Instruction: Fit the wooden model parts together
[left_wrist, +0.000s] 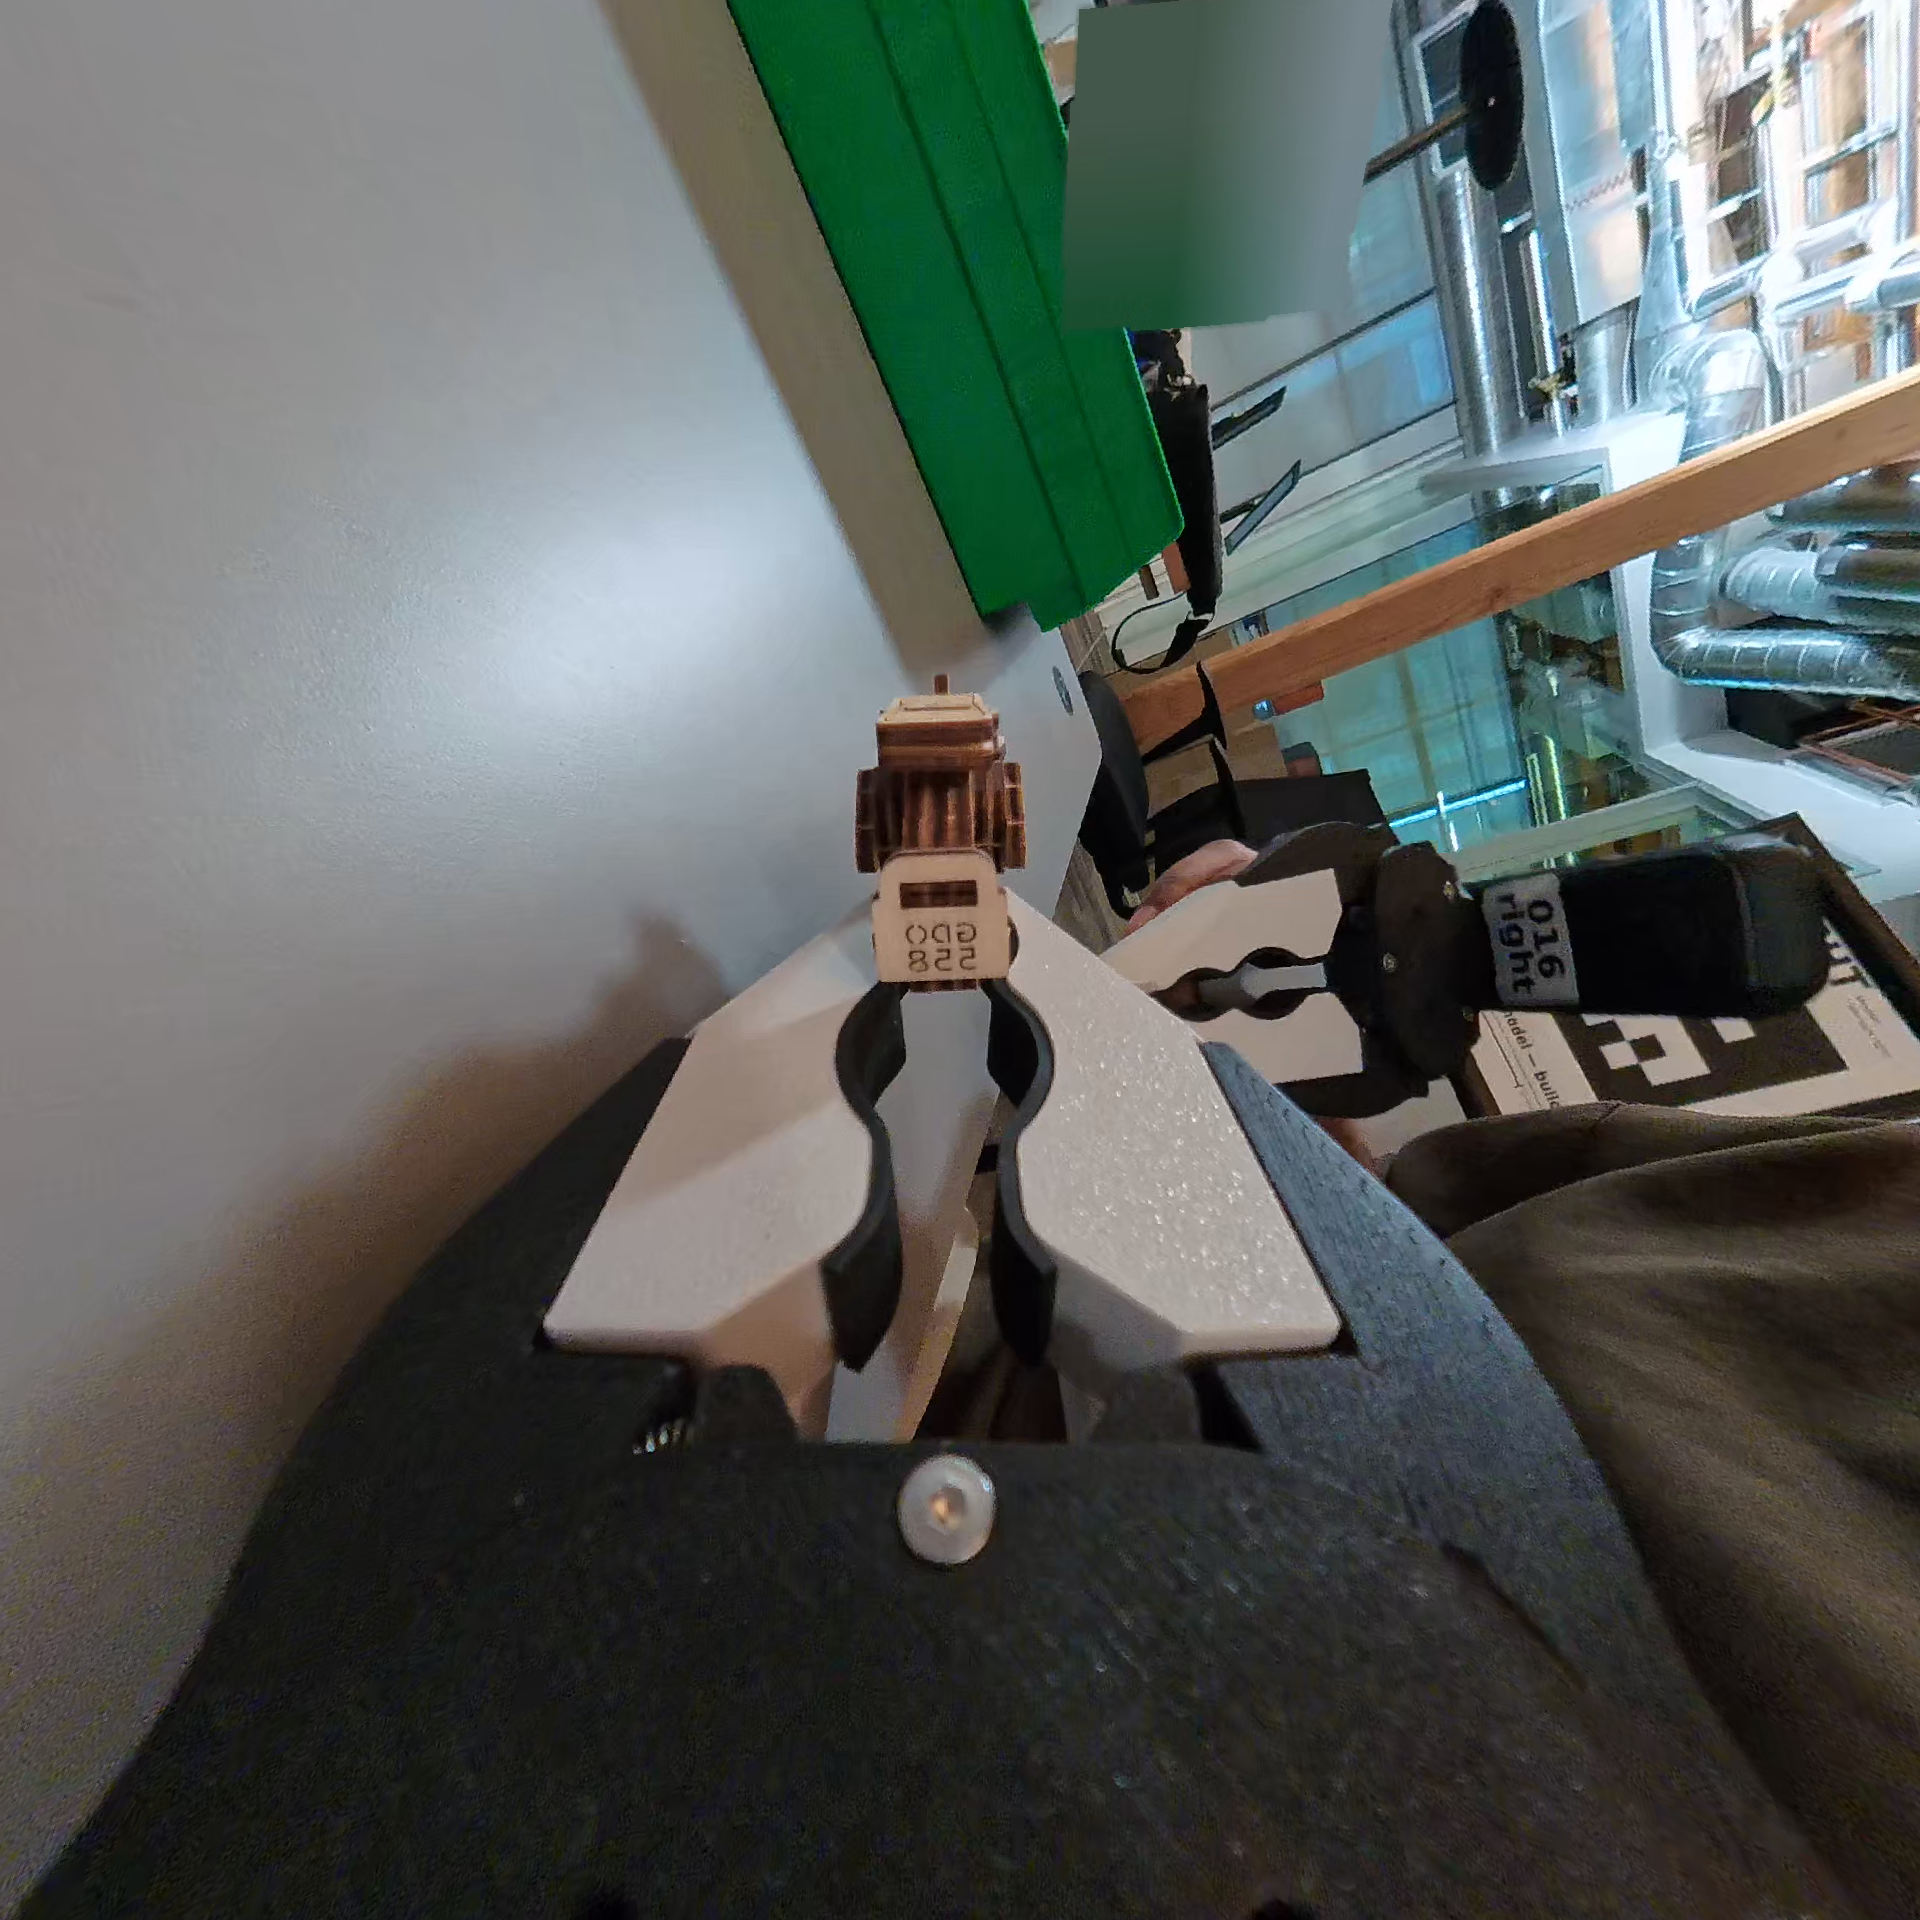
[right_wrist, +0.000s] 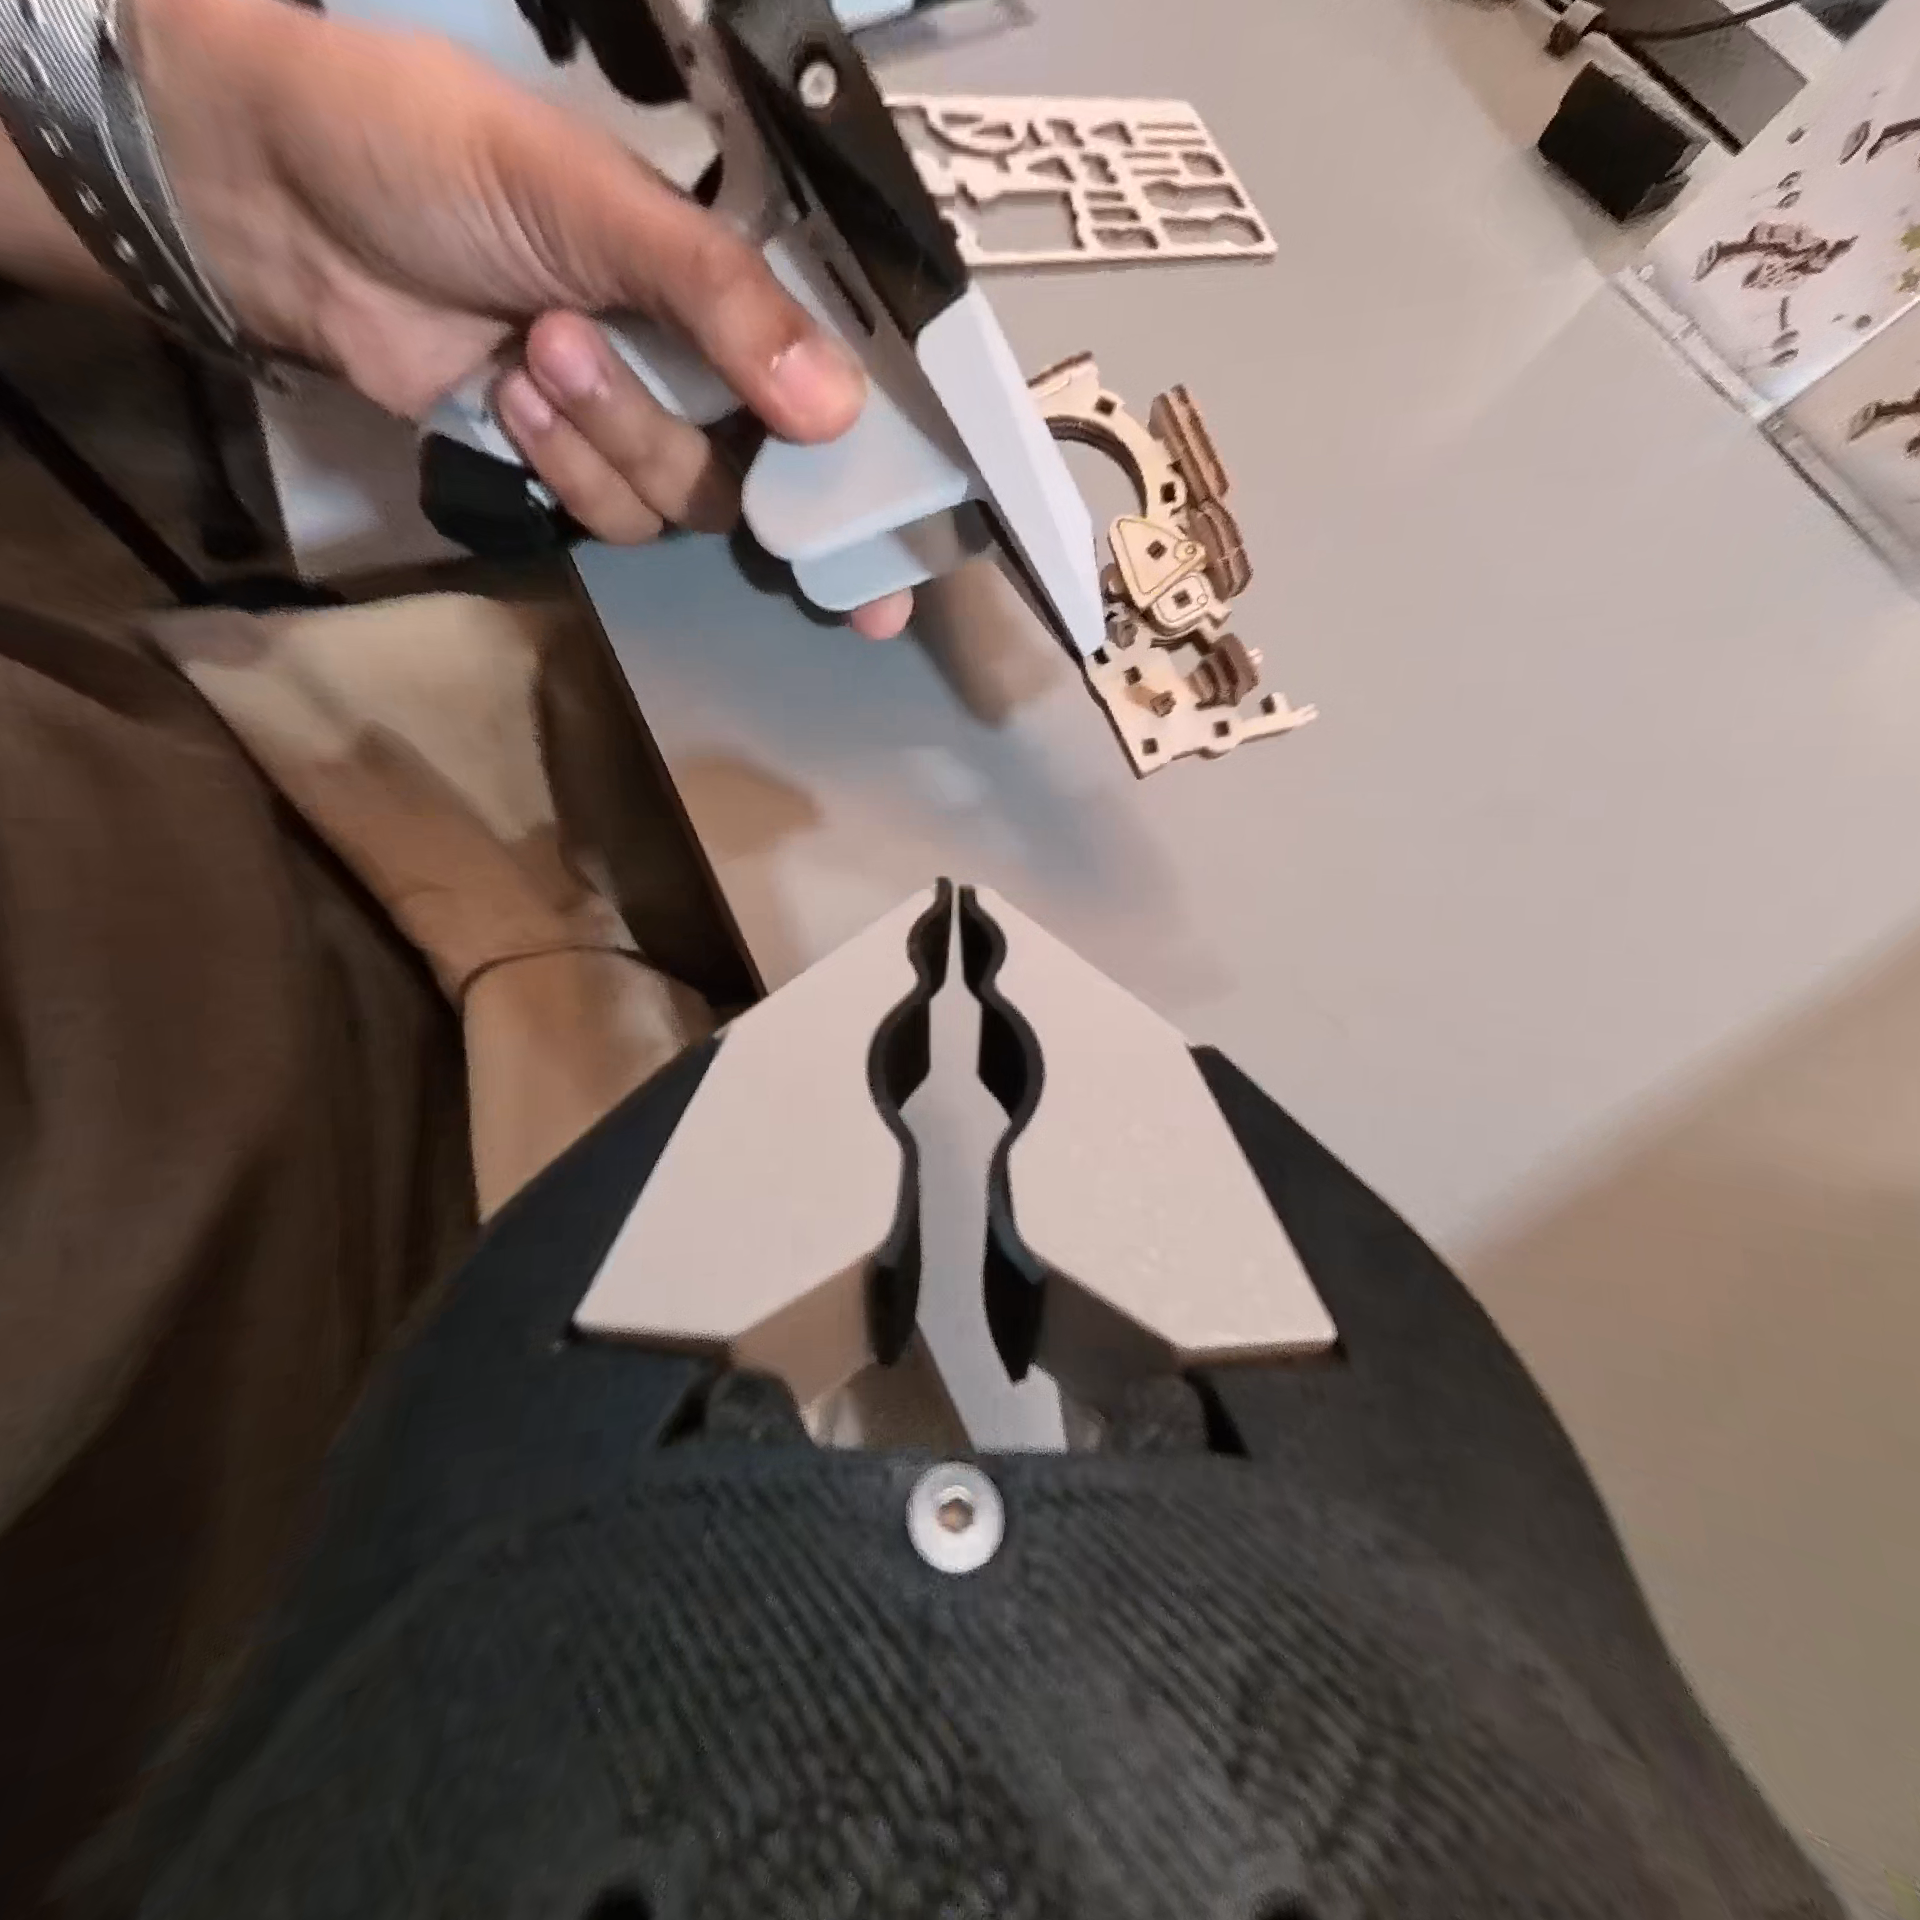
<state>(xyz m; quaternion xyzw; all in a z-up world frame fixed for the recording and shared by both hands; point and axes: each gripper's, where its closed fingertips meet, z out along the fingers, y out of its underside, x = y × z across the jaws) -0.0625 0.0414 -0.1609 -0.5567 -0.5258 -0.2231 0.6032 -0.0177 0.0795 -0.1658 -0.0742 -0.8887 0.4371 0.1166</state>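
The left claw is clenched on the wooden model. It pinches the model by its pale flat end, right at the tips of the fingers. The model is up in the air, above the grey table, not touching it. From the right side, the model looks like a small half-built car with dark wheels and a flat base full of little square holes. A hand grips the handle of the left claw.

The right claw is clenched too, with its tips pressed together and nothing between them. It hovers near the table's front edge, just below the model and apart from it. In the left view the right claw pokes in from the right side, near the model.

A flat wooden sheet with cut-out holes lies farther back on the table. A white paper with small pictures lies at the table's right edge. A green board stands past the table's far side.
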